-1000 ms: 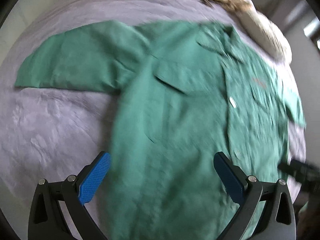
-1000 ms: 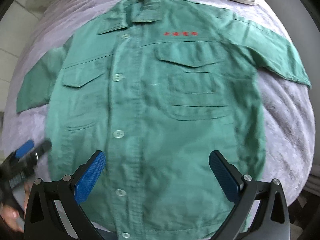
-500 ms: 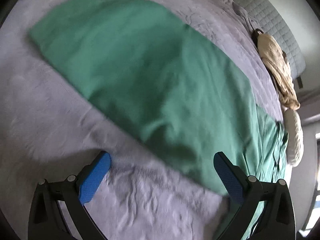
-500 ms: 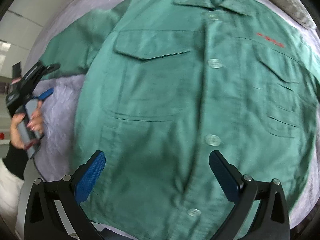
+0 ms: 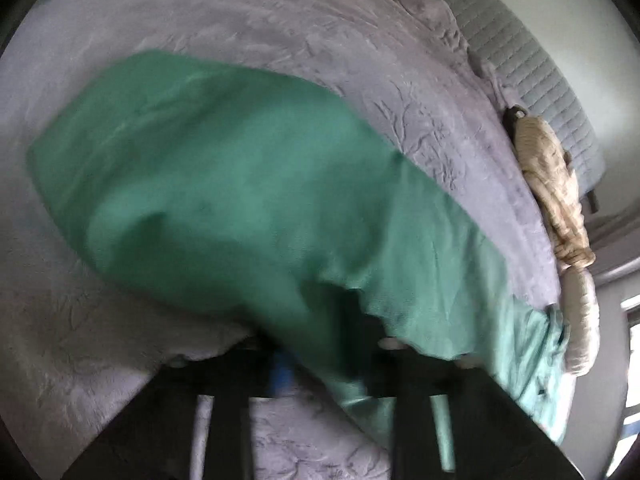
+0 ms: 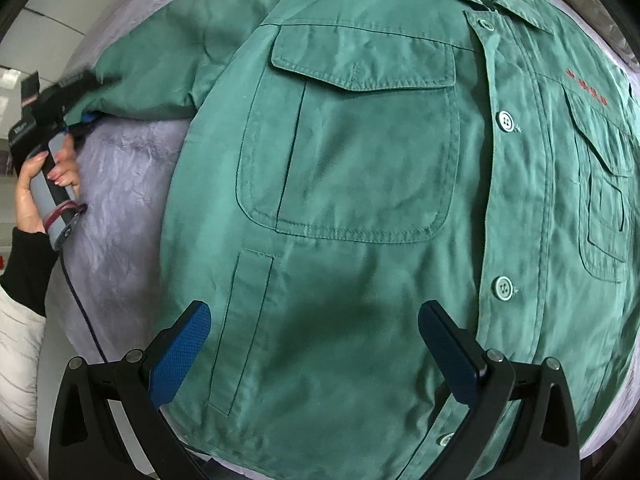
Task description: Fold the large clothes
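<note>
1. I see a green button-front work shirt [image 6: 360, 200] lying face up on a bed covered by a lavender plush blanket [image 6: 128, 184].
2. My right gripper [image 6: 316, 344] hovers over the lower front of the shirt. Its blue-padded fingers [image 6: 180, 356] are spread wide, with only flat cloth showing between them, and nothing is gripped.
3. From the right wrist view, my left gripper [image 6: 76, 92] sits at the end of the shirt's sleeve [image 6: 160, 68], with the sleeve edge meeting its tip. A hand [image 6: 44, 176] with painted nails holds its grey handle.
4. In the left wrist view, the fingers are drawn close together and the sleeve [image 5: 224, 200] drapes over them. A blue pad [image 5: 280, 372] shows just beside the cloth, which looks pinched between them, though the frame is blurred.
5. The sleeve stretches away across the blanket [image 5: 280, 40], toward the shirt body at the right.
6. A beige knitted garment [image 5: 556, 192] lies near the quilted grey headboard [image 5: 528, 60], apart from the shirt.
</note>
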Demonstrator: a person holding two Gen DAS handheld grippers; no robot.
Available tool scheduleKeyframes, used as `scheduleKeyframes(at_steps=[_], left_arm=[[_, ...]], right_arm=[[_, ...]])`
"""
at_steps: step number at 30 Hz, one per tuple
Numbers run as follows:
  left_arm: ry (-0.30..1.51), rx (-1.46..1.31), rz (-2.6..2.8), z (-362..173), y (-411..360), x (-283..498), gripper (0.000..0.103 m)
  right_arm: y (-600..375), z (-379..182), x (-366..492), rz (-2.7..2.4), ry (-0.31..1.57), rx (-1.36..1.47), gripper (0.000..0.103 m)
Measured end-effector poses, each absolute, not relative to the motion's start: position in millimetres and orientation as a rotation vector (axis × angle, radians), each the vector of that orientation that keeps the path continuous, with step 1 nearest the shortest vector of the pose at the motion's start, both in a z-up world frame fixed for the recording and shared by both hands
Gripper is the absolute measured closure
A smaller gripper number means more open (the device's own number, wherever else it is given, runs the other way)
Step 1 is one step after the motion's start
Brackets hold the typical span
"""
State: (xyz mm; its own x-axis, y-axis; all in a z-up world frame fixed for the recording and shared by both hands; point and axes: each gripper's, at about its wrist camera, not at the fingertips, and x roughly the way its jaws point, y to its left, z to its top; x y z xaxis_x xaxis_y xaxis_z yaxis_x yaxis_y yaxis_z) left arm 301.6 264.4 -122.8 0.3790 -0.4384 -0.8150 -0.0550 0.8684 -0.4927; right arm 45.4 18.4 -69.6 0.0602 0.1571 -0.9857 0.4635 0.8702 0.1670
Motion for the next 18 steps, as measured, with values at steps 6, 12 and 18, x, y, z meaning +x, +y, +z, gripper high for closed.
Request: scheduleKeyframes(at_steps=[6, 12, 18], left_arm=[[1.029, -0.330, -0.403, -66.2, 228.6, 285.2, 0.094], [0.874, -0.140, -0.681, 15.9, 128.4, 241.1, 0.094], [0.853, 0.119, -0.922, 24.8, -21.8, 165.3, 0.094]], right_arm=[[1.3, -58.0, 23.7, -0.257, 1.453, 0.600, 0.000], [-27.7, -38.7, 0.7, -0.250, 1.335, 0.695, 0.000], [-96.6, -16.3, -44.3, -0.352, 1.159, 0.832, 0.000]])
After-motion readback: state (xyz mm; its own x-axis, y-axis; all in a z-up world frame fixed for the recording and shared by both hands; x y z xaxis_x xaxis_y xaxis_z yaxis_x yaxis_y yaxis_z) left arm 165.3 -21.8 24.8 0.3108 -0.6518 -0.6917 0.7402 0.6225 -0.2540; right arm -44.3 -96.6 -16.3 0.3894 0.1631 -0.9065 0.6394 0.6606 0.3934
